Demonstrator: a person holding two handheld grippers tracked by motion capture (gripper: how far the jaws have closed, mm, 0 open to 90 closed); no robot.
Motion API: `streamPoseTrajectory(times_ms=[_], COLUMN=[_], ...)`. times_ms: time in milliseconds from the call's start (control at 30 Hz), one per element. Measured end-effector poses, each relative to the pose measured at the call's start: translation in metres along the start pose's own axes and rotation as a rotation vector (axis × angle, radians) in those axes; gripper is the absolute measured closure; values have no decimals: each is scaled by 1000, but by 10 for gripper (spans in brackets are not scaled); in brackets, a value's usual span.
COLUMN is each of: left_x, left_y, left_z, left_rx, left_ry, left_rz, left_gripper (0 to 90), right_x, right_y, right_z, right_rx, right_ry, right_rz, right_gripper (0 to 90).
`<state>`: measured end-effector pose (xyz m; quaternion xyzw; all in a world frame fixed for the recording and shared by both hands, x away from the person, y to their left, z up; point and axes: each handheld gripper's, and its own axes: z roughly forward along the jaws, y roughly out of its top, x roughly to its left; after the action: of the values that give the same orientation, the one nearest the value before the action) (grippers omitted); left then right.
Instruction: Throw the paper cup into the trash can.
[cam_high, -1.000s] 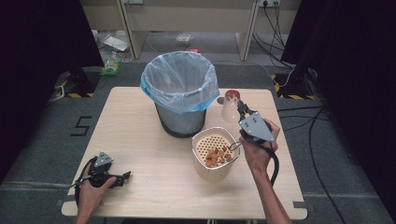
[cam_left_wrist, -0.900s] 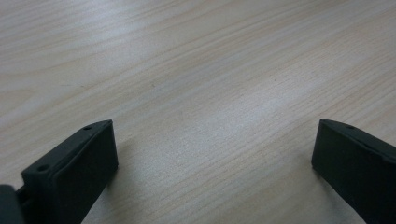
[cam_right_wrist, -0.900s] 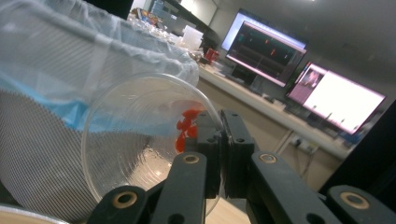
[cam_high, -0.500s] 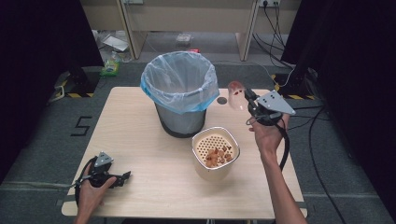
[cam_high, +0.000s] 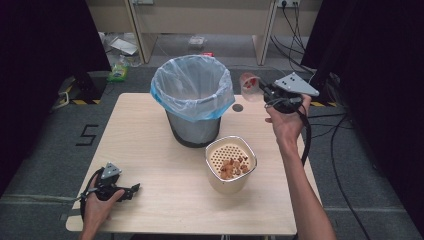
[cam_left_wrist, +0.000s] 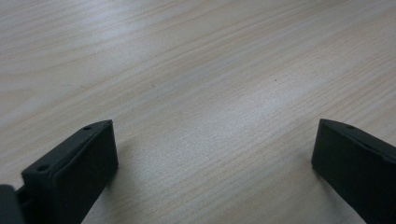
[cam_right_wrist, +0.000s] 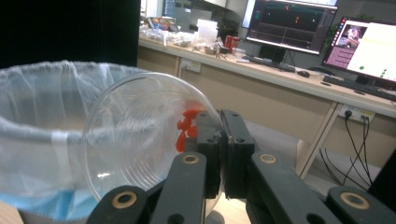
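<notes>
Right claw (cam_high: 263, 90) is clamped on the rim of a clear plastic cup (cam_high: 248, 81) with red bits inside, held up in the air beside the lined bin (cam_high: 192, 100), past the desk's (cam_high: 150, 145) far right corner. Left claw (cam_high: 131, 189) lies on the desk near its front left corner, jaws spread wide and holding nothing. A cream perforated basket (cam_high: 230, 162) of brown pieces stands just in front of the bin.
</notes>
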<state>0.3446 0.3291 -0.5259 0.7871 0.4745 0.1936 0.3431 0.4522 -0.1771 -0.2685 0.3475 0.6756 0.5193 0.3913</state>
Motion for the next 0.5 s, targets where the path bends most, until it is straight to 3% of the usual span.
streamPoseTrajectory(times_ms=[367, 500], left_x=[0, 0], left_y=[0, 0], left_z=[0, 0], left_rx=[-1, -1], left_ry=[0, 0], left_rz=[0, 0], left_gripper=[0, 0], right_x=[3, 8], right_y=[36, 48], right_z=[17, 26], right_rx=[1, 3], right_ry=[20, 47], right_rz=[-8, -24], right_gripper=[875, 875])
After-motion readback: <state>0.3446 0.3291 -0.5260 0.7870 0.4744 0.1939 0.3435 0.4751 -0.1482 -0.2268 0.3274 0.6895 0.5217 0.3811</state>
